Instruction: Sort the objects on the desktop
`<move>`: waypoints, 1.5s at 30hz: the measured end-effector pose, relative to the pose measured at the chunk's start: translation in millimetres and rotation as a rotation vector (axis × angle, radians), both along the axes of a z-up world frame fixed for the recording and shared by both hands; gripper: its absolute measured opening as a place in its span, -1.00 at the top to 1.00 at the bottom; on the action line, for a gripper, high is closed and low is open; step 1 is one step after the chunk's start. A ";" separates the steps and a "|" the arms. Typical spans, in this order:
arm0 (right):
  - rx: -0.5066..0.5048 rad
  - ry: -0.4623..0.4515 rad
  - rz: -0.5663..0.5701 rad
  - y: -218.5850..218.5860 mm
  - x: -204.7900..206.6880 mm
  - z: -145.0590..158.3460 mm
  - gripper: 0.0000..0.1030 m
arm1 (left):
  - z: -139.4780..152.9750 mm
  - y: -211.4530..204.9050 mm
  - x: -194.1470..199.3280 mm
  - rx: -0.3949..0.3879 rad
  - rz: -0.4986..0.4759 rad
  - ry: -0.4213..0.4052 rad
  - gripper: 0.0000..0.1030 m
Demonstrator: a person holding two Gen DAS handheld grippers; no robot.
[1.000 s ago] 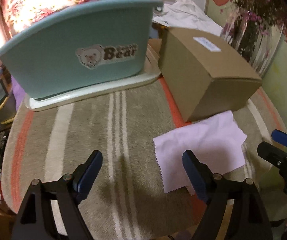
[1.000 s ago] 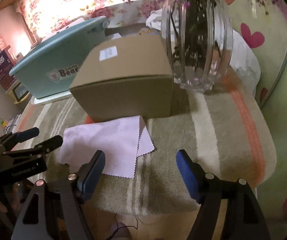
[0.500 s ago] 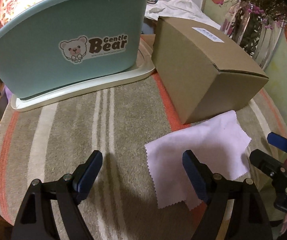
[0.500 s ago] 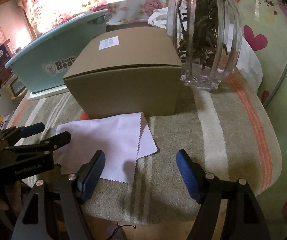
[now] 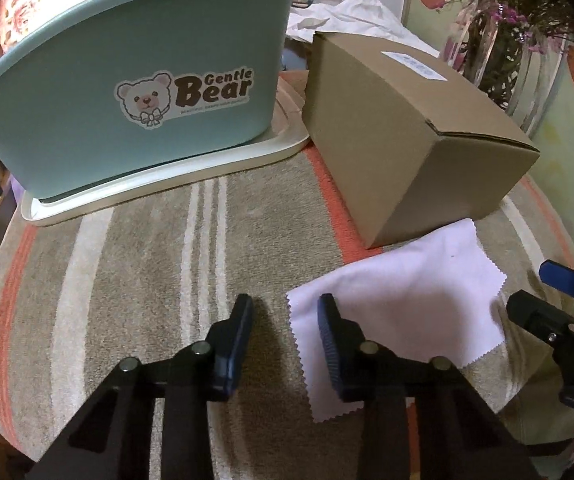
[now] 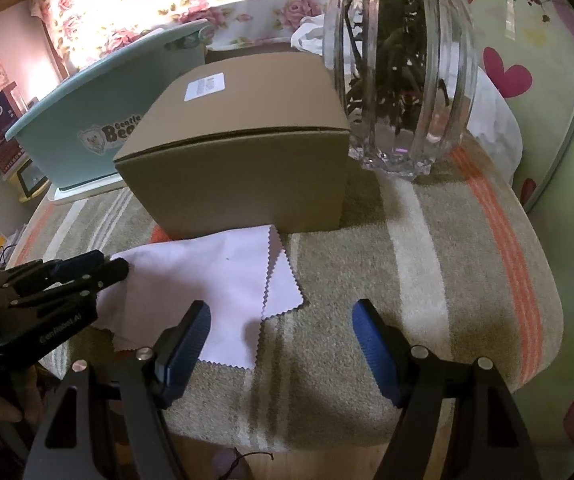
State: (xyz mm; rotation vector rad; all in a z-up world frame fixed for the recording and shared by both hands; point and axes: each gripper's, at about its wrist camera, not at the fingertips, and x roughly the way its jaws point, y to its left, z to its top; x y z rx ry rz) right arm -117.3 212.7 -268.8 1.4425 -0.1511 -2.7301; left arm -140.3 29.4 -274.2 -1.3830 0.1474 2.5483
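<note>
Left wrist view shows my left gripper (image 5: 285, 336) has narrowed, still empty, straddling the white cloth's (image 5: 403, 304) corner, while my right gripper (image 6: 279, 344) stays spread.

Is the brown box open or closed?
Closed. The cardboard box has its top flap lying flat, with only a thin dark seam along the front edge, and a white label sits on top.

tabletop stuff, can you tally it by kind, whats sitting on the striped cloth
Teal plastic "Gentle Bear" tub: 1
Cream plastic tray under the tub: 1
Brown cardboard box: 1
Clear ribbed glass vase of flowers: 1
White zigzag-edged cleaning cloth: 1
Total: 5
</note>
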 end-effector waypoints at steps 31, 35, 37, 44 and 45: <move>-0.027 0.010 0.027 -4.9 10.6 4.7 -0.50 | 53.0 -5.1 32.5 0.078 -0.052 0.060 0.97; -0.035 0.012 0.046 -9.6 14.3 7.0 -0.50 | 62.5 -6.2 8.6 0.088 -0.059 0.079 0.98; -0.041 0.013 0.054 -11.4 15.9 8.2 -0.50 | 61.6 1.4 4.9 0.079 -0.066 0.081 0.98; -0.032 0.004 0.058 -11.8 16.5 0.5 -0.62 | 32.2 -0.1 2.3 0.020 -0.055 -0.002 0.96; -0.033 0.002 0.056 -10.3 15.7 -1.6 -0.62 | 31.2 -2.2 2.7 0.025 -0.047 -0.006 0.94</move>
